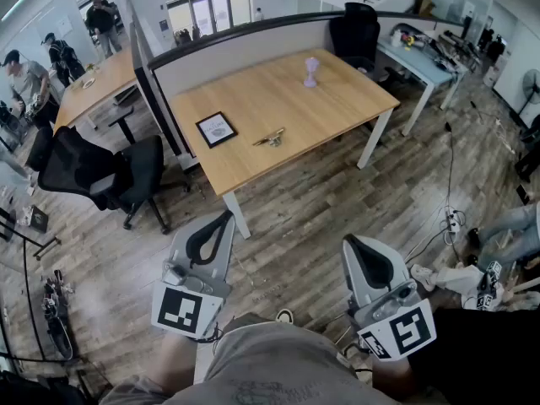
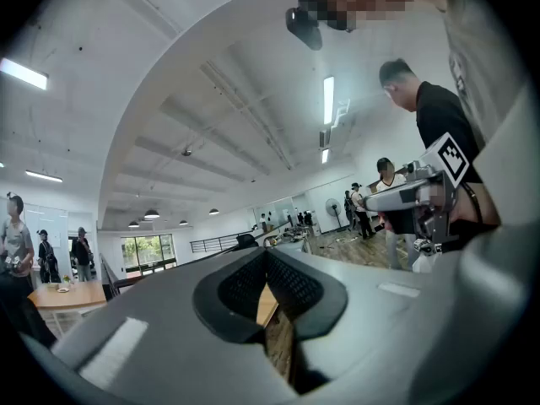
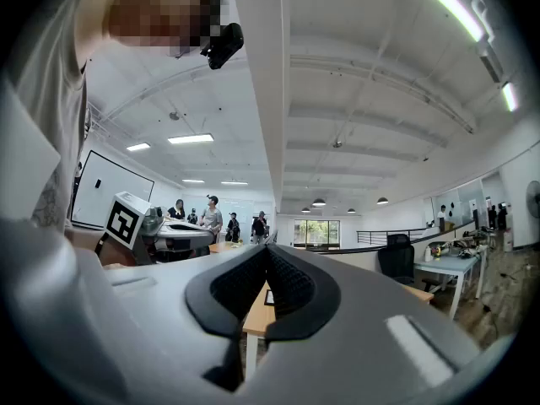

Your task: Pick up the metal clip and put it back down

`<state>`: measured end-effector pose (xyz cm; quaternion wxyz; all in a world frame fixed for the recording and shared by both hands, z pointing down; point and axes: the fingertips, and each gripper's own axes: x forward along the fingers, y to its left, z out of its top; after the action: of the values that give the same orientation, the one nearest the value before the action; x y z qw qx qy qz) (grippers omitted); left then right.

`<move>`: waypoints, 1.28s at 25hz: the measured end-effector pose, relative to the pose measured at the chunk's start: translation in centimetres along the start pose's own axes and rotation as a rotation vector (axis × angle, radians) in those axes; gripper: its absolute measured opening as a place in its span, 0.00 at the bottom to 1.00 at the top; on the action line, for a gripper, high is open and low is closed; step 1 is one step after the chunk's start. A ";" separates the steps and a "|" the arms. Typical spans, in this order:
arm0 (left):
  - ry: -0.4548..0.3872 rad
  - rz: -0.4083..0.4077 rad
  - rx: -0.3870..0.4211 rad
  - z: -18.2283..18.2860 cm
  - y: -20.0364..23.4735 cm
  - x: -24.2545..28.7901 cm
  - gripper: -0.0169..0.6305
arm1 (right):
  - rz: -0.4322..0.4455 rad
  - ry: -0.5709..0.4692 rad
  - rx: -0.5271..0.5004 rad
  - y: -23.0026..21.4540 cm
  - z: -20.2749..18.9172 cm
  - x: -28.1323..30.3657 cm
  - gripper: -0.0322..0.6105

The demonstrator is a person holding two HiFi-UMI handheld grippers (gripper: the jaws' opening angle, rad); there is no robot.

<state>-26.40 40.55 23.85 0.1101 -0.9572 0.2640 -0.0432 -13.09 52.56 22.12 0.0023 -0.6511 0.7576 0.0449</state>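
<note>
Pickup seemingly not begun: the metal clip [image 1: 270, 138] lies on the table [image 1: 337, 108] just right of the framed picture [image 1: 216, 129], far from the left gripper [image 1: 223, 219] and right gripper [image 1: 351, 243], whose closed, empty jaws must approach and open.

This is an open-plan office. Mid-frame, a light wooden table on white legs [image 1: 253, 99] backs onto a grey partition screen with a dark rail [image 1: 228, 57]. Black swivel chairs [image 1: 101, 171] stand at left, people [image 1: 25, 78] work at upper left, and strip lights [image 3: 447, 11] cross the white ceiling.
</note>
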 end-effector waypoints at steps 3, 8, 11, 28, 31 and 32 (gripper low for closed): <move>-0.002 0.000 -0.001 0.1 -0.2 0.0 0.03 | -0.027 -0.022 0.025 -0.6 0.2 -0.2 0.07; 0.004 0.000 -0.004 0.0 -0.5 -0.3 0.03 | -0.038 -0.032 0.045 -0.8 0.1 -0.6 0.07; 0.003 -0.003 -0.003 0.0 -0.7 -0.4 0.03 | -0.034 -0.030 0.048 -0.5 0.0 -0.8 0.07; 0.004 -0.029 -0.001 -1.0 0.3 3.5 0.03 | -0.048 0.015 0.055 -2.6 -2.4 1.7 0.40; -0.006 -0.039 -0.001 -1.2 1.2 5.3 0.03 | -0.056 0.026 0.070 -3.8 -2.9 3.1 0.40; -0.008 -0.041 -0.001 -1.2 1.7 6.0 0.03 | -0.058 0.030 0.074 -4.2 -3.1 3.8 0.40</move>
<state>-22.29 35.83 24.80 0.1097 -0.9627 0.2440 -0.0412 -9.30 47.97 24.74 0.0163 -0.6727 0.7397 0.0068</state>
